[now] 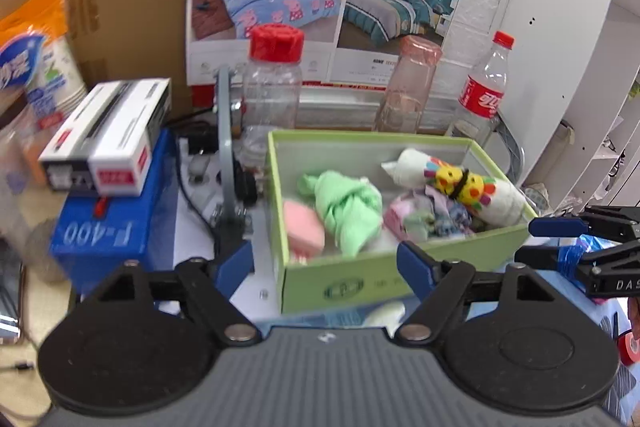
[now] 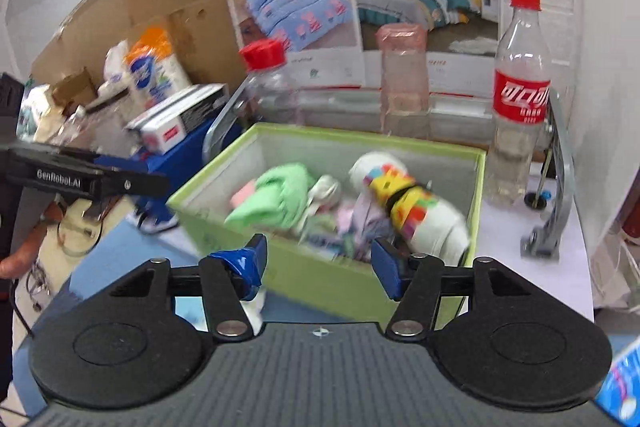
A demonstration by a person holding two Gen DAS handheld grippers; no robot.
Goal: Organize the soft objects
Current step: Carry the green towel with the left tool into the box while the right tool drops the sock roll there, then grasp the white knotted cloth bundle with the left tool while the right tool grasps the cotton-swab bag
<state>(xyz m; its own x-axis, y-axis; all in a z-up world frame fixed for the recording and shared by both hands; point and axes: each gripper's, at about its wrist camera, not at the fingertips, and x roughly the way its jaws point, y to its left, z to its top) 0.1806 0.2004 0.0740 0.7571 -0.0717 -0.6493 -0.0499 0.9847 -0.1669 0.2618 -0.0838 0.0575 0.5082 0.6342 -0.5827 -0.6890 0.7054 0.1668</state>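
Seen from the left wrist, the left tongs (image 1: pixel 326 267) are spread and empty before the green box (image 1: pixel 360 281). Inside it the green cloth (image 1: pixel 348 211) and white roll (image 1: pixel 460 183) are lodged. The right tongs (image 2: pixel 318 267), likewise spread and empty, should be lowered squarely over one piece.

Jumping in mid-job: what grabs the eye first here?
The lime-green box at centre, with soft things inside: a crumpled mint-green cloth on the left and a white roll with a bright sun print along the right side. Behind the box stand three clear bottles, including a red-labelled cola bottle at the right corner.
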